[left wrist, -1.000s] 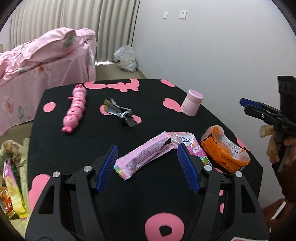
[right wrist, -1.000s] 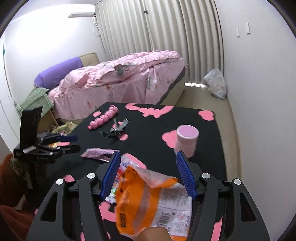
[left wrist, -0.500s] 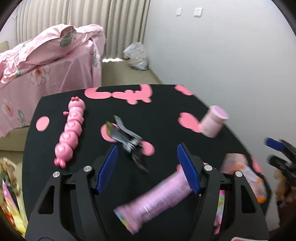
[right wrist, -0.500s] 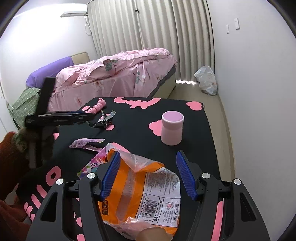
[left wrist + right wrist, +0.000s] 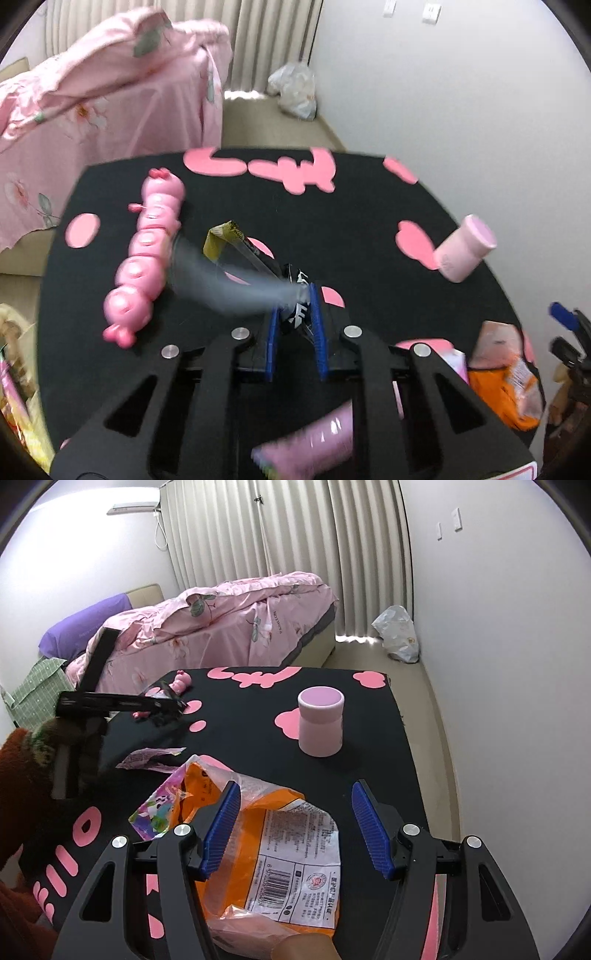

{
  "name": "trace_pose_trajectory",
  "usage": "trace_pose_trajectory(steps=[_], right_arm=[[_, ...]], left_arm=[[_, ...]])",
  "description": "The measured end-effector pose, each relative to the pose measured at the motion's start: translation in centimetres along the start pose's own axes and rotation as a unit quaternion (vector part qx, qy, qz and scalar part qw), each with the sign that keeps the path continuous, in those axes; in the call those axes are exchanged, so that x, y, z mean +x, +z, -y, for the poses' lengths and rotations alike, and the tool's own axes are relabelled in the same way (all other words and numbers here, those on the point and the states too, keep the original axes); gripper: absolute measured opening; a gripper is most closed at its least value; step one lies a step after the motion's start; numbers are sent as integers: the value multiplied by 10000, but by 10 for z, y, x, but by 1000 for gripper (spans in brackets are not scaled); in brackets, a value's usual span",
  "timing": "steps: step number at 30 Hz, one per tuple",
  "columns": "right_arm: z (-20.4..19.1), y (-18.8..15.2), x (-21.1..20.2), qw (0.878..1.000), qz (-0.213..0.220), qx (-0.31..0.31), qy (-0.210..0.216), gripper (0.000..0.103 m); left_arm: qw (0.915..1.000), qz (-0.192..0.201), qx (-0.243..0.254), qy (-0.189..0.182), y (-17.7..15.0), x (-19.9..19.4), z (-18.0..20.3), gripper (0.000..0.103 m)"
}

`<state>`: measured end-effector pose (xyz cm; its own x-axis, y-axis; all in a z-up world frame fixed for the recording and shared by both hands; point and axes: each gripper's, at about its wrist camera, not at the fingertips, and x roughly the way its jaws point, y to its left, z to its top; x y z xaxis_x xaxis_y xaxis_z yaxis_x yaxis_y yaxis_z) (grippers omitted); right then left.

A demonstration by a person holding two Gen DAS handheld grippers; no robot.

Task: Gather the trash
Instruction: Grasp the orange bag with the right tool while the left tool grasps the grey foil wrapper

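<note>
My left fingers (image 5: 294, 314) were clenched on the dark wrapper (image 5: 295, 291) at mid-frame on the bench (image 5: 369, 221); only its end was pinched, so it might slip free. My right fingers (image 5: 295, 827) stood released over the orange bag (image 5: 288, 849), lower centre.

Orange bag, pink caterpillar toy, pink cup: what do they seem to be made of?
Orange bag: thin glossy plastic film, crinkled, with a printed label.
Pink caterpillar toy: likely hard moulded plastic, with shiny highlights on its segments.
Pink cup: smooth and matte, probably plastic or silicone.
</note>
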<state>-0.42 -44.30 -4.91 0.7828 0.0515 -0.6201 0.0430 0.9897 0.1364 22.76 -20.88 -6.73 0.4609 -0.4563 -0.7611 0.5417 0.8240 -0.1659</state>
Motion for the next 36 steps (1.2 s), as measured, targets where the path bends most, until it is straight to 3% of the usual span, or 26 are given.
trace_pose_trajectory(steps=[4,9,13,17,22,25,29,32,36], right_arm=[[-8,1,-4,9999,56,-92,44,60],[-21,-1,1,9989,-225,-396,-62,60],[-4,-14,8,9974,-697,47,-200,60],[8,-38,7,9933,-1018,554,-21,60],[-4,-49,16,9920,-1118,587,-16,60],[-7,-50,27,9894,-1303,639,-54,60],[-12,-56,25,9904,-1187,679,-217,60],[-12,-51,21,9896,-1358,447,-175,60],[-14,-39,-9,9951,-900,84,-412,59]], left_arm=[[9995,234,-166,-124,-23,-52,-3,16],[9984,137,-419,-360,-60,-85,-9,16],[9970,-82,-500,-590,-97,-99,-9,16],[9962,-204,-573,-618,-118,-102,-10,16],[9930,-297,-753,-858,-129,-98,-11,18],[9935,-236,-765,-806,-129,-99,-9,28],[9934,-199,-827,-763,-130,-101,-11,30],[9933,-178,-876,-735,-131,-102,-14,32],[9941,-96,-880,-635,-132,-107,-17,36]])
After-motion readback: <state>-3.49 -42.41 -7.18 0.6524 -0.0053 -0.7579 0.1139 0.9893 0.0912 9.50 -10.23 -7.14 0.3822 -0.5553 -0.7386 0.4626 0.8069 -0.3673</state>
